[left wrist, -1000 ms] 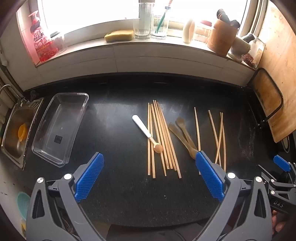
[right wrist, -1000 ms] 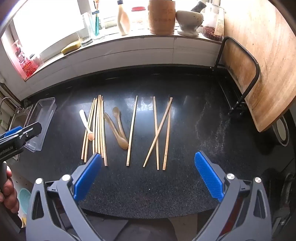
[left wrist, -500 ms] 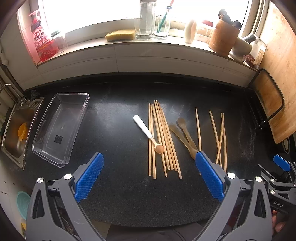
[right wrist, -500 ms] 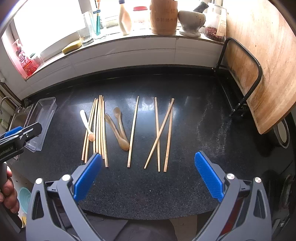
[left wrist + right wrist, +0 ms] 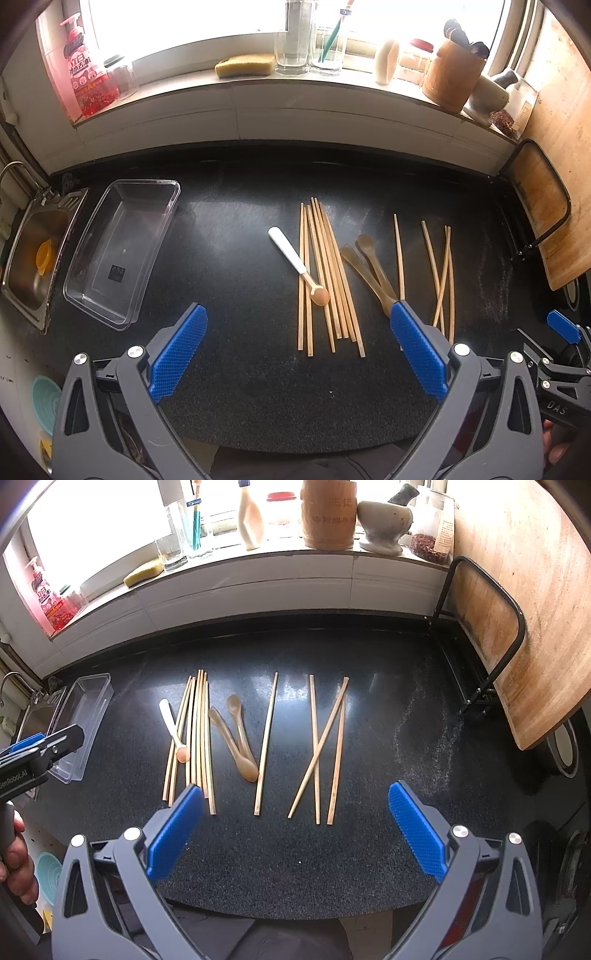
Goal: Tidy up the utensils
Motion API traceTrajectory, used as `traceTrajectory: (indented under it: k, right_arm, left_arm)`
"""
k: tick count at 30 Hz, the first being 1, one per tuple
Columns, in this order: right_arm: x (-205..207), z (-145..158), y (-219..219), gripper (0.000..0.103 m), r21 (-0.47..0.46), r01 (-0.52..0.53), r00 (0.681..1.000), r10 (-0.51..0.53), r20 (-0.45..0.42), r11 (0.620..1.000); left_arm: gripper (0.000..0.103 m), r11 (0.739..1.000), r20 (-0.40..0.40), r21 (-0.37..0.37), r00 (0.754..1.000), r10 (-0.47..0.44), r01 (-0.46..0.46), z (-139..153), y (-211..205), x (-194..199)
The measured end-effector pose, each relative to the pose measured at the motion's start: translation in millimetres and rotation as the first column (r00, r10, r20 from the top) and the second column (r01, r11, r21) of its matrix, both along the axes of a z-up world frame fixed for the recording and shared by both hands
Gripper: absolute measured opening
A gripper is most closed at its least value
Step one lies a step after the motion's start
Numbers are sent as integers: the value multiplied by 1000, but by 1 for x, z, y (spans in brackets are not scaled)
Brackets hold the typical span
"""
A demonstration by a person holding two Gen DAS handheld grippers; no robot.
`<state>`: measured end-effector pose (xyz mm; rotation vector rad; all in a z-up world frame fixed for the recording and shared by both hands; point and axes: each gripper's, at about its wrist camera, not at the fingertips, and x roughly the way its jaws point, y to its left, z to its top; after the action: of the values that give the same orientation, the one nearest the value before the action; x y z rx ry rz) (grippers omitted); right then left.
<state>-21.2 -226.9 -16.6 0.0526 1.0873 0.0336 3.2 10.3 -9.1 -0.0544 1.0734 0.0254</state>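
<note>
On the black speckled stone countertop (image 5: 236,369) nothing appears sorted yet: the clear rectangular plastic container (image 5: 122,247) near the sink stands with nothing in it, and every utensil lies loose on the counter, well apart from it. A tight bundle of pale wooden chopsticks (image 5: 325,273) lies in the middle, with a small spoon with a white handle and a wooden bowl (image 5: 295,264) resting slantwise against its left edge. Just to the right lie two brown horn-like spoons (image 5: 236,738), overlapping at their bowls, then a single chopstick (image 5: 266,742), then three crossed chopsticks (image 5: 325,746). Judging by this, the whole job is left to do, presumably gathering the pieces into the container.

Both tongs are released and hold nothing. The left gripper (image 5: 295,354) hovers with its blue pads spread wide above the near ends of the bundle; the right gripper (image 5: 295,830) hangs likewise spread over the near ends of the scattered sticks.

Beyond the counter runs a white windowsill (image 5: 332,92) under a bright window, carrying a yellow sponge (image 5: 243,65), drinking glasses, a pink detergent bottle (image 5: 83,74), a wooden utensil crock (image 5: 328,513) and a stone mortar (image 5: 382,520). A steel sink (image 5: 26,258) lies at the left and a large wooden cutting board (image 5: 517,590) leans at the right.
</note>
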Motion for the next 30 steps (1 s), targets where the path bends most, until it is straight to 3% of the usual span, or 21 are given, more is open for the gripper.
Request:
traceTrajectory:
  k: [30]
  right_arm:
    - [6, -5, -4, 97, 5, 7, 1000, -7, -8, 1000]
  left_arm:
    - [97, 1000, -20, -5, 1000, -2, 2, -6, -2, 11]
